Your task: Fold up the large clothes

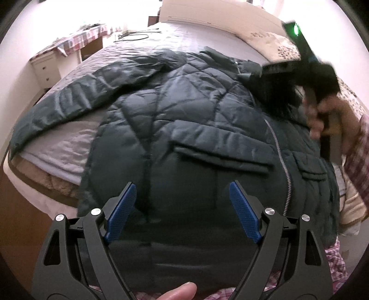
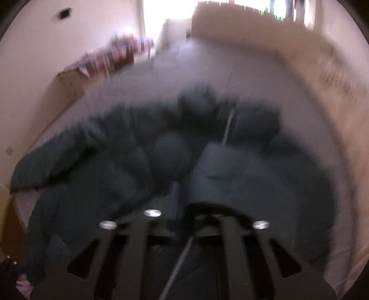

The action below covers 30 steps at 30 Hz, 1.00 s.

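While a pale quilted bedspread (image 1: pixel 184 34) covers the bed across the upper half of the left wrist view, a dark green quilted jacket (image 1: pixel 184 110) lies spread on it, filling the middle of the frame. One sleeve (image 1: pixel 69 92) runs out toward the left edge, and a metal zipper (image 1: pixel 280 157) runs down the right of centre, with flap pockets on either side of it. A pale headboard (image 1: pixel 219 11) stands at the top, a patterned pillow (image 1: pixel 272 39) lies in the upper right, and a white drawer unit (image 1: pixel 46 69) under a checked cloth (image 1: pixel 76 39) sits in the upper left against a light wall. A dark cable (image 1: pixel 136 37) rests on the bedspread near the top.

At the bottom of that view the left tool (image 1: pixel 182 191) hangs over the jacket's lower part, its blue-padded fingers (image 1: pixel 122 207) spread wide with nothing between them. Only this view shows the right tool (image 1: pixel 246 75) from outside, blurred in the upper right over the jacket's collar, gripped by a hand (image 1: pixel 322 115); whether its jaws are together cannot be told here.

The right wrist view is heavily blurred. It shows the jacket (image 2: pixel 161 161) on the bedspread (image 2: pixel 230 69) from its own side, with the black fingers close together in the lower centre and dark fabric and a zipper line (image 2: pixel 182 260) bunched between them.
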Motion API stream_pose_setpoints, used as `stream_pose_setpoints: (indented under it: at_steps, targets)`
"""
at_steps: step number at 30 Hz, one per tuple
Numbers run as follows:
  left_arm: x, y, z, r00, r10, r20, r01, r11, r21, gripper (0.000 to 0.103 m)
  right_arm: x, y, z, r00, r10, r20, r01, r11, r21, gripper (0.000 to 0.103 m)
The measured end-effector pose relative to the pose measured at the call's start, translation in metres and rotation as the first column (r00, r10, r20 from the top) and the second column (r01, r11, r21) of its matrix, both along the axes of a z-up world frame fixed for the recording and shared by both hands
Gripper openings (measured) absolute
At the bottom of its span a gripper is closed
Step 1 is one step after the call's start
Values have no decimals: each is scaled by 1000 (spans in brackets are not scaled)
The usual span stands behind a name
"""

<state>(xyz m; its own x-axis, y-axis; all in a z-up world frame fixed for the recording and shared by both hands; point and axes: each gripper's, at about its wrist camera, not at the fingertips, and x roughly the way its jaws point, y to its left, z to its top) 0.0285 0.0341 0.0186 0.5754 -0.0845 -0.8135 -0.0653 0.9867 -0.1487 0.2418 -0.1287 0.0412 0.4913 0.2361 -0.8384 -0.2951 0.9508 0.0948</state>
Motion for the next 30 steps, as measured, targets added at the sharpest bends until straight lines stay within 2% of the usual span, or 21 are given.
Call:
stream_pose_setpoints:
  at_steps: [1,3,9,13,15,16,18,19,21,23,24,27,29,30]
  targets:
    - [0,3,-1,1000,6,-1,-6,1000,0,82,-1,-2,-4,1000,-4,-21,5,1000,22,56]
    - [1,8,-4,1000,16,-7,-16,1000,-9,82,-8,-7,-4,1000,-11,-28,13,998,63,71]
    - [1,9,-11,1000,16,-18,-16,1000,-24,82,-34,-37,14,997,14,-75,4,972,236,78]
    - [-1,6,-12,1000,2,-21,-3,1000,-28,82,-55,-74,10,991,-55,-125,96,932,349,79]
    - [-2,5,-12,1000,-3,-22,2,1000,-29,82,-66,-103,7,977,-133,-164,195,870,453,73]
    - [-2,4,-12,1000,-6,-21,5,1000,-30,82,-67,-115,5,968,-166,-188,240,830,503,64]
    - [-4,3,-12,1000,-10,-21,9,999,-32,82,-66,-140,-1,933,-253,-256,358,720,594,59]
    - [-4,3,-12,1000,-13,-21,12,999,-34,82,-64,-154,-6,901,-307,-305,433,636,639,59]
    - [-6,4,-11,1000,-14,-16,14,999,-38,82,-58,-168,-14,854,-353,-382,518,519,680,59]
    - [-8,5,-11,1000,-12,-13,12,999,-42,82,-52,-173,-20,823,-373,-428,563,438,701,59]
    - [-8,7,-11,1000,-7,-13,6,999,-46,82,-47,-172,-21,812,-383,-441,577,417,702,59]
    - [-11,13,-12,1000,6,-13,-6,998,-55,82,-36,-165,-23,784,-417,-460,614,413,672,58]
    - [-13,16,-12,1000,14,-12,-15,998,-61,82,-27,-160,-29,754,-428,-498,652,400,644,48]
    - [-13,18,-12,1000,16,-11,-17,998,-65,82,-25,-158,-34,733,-428,-529,677,373,635,48]
